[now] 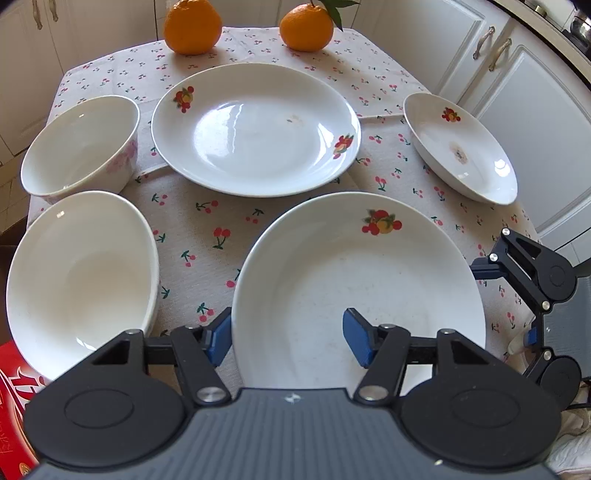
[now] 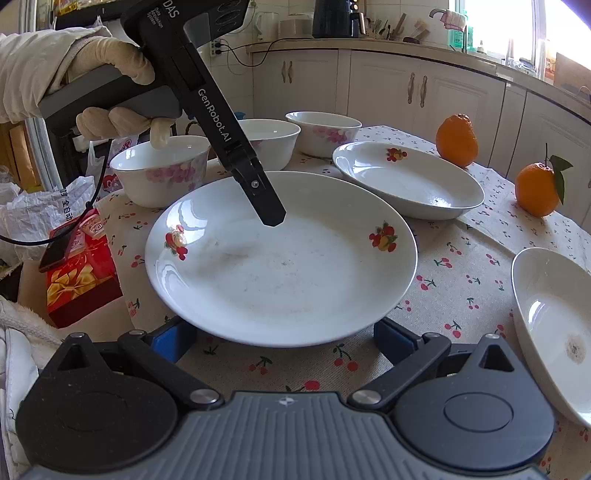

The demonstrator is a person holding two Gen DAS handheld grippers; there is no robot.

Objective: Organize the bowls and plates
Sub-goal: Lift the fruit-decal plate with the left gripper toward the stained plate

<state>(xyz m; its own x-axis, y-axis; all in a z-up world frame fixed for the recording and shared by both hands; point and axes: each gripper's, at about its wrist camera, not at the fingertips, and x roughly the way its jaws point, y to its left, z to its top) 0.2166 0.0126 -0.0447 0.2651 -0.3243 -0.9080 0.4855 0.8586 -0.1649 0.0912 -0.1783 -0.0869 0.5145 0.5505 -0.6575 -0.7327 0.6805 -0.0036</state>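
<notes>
A large white fruit-print plate (image 1: 354, 280) lies nearest me on the cherry tablecloth; it also shows in the right wrist view (image 2: 280, 258). My left gripper (image 1: 286, 338) is open, one blue finger outside the plate's near rim and one over its inside. My right gripper (image 2: 284, 338) is open, its fingers low at the plate's near edge, partly hidden under the rim. A second large plate (image 1: 255, 129) lies behind. A smaller stained plate (image 1: 458, 147) sits right. Bowls (image 1: 81, 147) stand left, one close (image 1: 81, 280).
Two oranges (image 1: 192, 26) sit at the table's far edge. A red box (image 2: 79, 269) lies off the table's left side by a plastic bag. White cabinets (image 1: 517, 92) surround the table. The right gripper's body (image 1: 539, 288) is beside the near plate.
</notes>
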